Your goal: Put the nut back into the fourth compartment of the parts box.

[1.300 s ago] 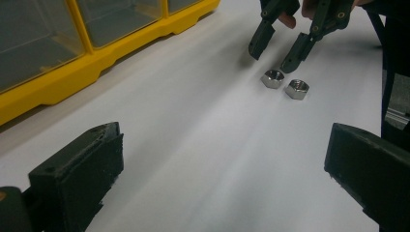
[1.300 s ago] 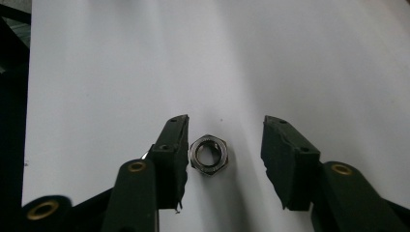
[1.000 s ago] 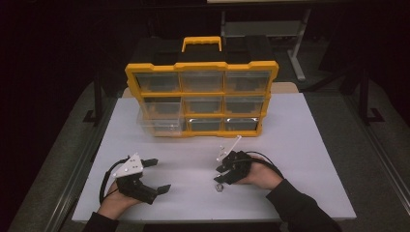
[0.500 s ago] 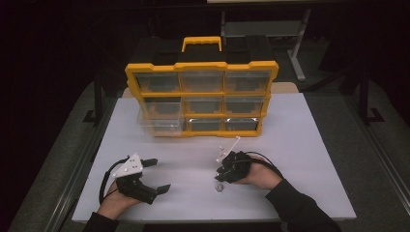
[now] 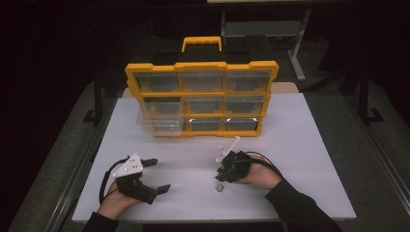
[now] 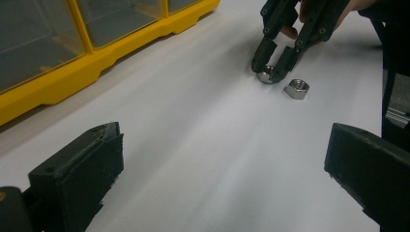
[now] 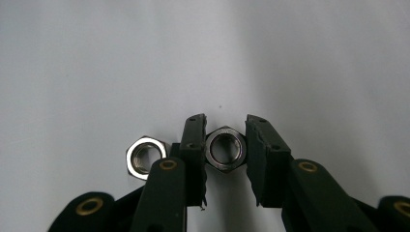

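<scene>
plainly a shiny hex nut (image 7: 225, 149), hollow centre.

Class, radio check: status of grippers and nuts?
Right hand-held gripper just closing, jaws around one nut. Second nut loose beside it. Left hand-held gripper open, idle.

Counted two silver steel hex nuts on the white table (image 5: 309, 145): one (image 7: 225, 149), a second (image 7: 143, 157) just beside it. One yellow plastic organiser case (image 5: 202, 96), nine clear drawers in three rows. Two black two-jaw grippers: left (image 5: 157, 174), right (image 5: 223, 173).
</scene>
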